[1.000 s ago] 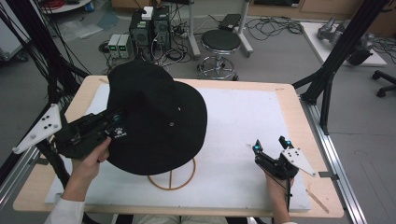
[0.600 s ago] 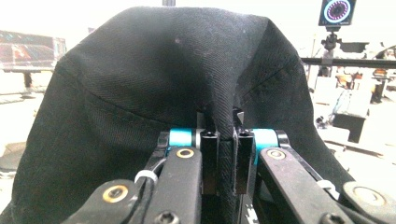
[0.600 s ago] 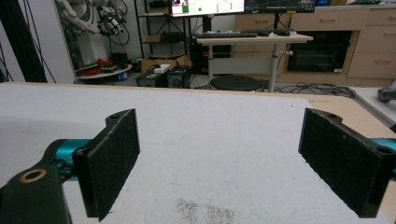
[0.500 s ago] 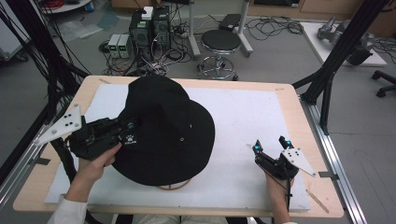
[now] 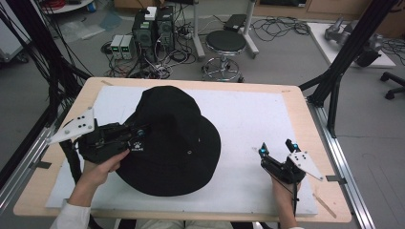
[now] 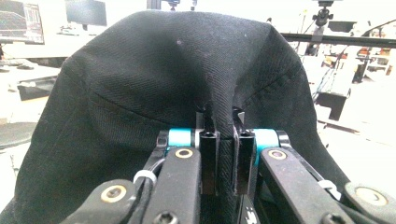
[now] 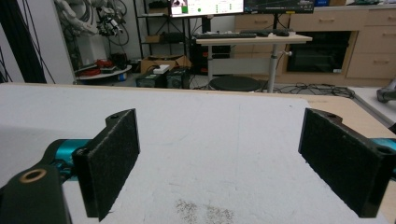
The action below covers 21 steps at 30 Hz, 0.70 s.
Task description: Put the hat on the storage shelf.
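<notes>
A black bucket hat (image 5: 176, 138) lies crown up on the white mat (image 5: 248, 114), left of the middle. My left gripper (image 5: 139, 135) comes in from the left and is shut on the hat's brim. In the left gripper view the black cloth (image 6: 163, 79) rises in front, and a fold of it is pinched between the jaws (image 6: 226, 140). My right gripper (image 5: 276, 147) rests near the front right of the mat, well apart from the hat. It stands open, with nothing but bare mat between its pads (image 7: 116, 158).
The wooden table (image 5: 305, 119) carries the mat, with bare mat to the right of the hat. Black frame struts (image 5: 334, 81) stand at both sides of the table. A stool (image 5: 224, 45) and computer boxes (image 5: 153, 28) sit on the floor behind it.
The left gripper has carried the hat to the right and toward the front. The hat now covers a wooden ring that showed at its front edge. The right gripper has stayed still.
</notes>
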### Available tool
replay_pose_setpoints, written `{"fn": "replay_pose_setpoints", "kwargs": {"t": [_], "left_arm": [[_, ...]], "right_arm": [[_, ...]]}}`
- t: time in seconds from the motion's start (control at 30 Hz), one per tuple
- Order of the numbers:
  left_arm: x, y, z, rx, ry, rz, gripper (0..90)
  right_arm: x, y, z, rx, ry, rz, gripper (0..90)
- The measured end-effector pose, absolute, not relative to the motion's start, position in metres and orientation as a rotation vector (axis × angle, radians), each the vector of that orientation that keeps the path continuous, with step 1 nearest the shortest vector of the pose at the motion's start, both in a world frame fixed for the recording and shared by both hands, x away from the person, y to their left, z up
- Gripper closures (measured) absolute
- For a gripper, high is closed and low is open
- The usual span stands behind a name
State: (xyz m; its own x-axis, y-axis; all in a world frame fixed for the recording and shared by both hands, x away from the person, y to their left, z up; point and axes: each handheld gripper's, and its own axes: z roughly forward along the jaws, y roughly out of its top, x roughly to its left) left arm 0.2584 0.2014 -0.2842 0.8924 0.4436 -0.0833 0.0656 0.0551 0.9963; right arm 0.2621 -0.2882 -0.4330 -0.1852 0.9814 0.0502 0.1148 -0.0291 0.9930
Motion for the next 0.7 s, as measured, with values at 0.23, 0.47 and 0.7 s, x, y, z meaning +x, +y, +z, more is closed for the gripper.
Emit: {"fn": "replay_pose_setpoints", "kwargs": {"t": [0.23, 0.47, 0.7], "left_arm": [[0.2594, 0.2035, -0.2856, 1.5, 0.426, 0.283, 84.4], [0.2618, 0.2054, -0.2868, 1.484, 0.425, 0.239, 80.2], [0.2625, 0.2096, -0.2862, 1.471, 0.436, 0.217, 68.2]], "right_arm": [[0.2621, -0.2884, -0.433, 1.222, 1.417, 1.321, 11.7], [0.2619, -0.2882, -0.4329, 1.228, 1.414, 1.324, 11.7], [0.2615, -0.2885, -0.4326, 1.222, 1.411, 1.323, 11.7]]}}
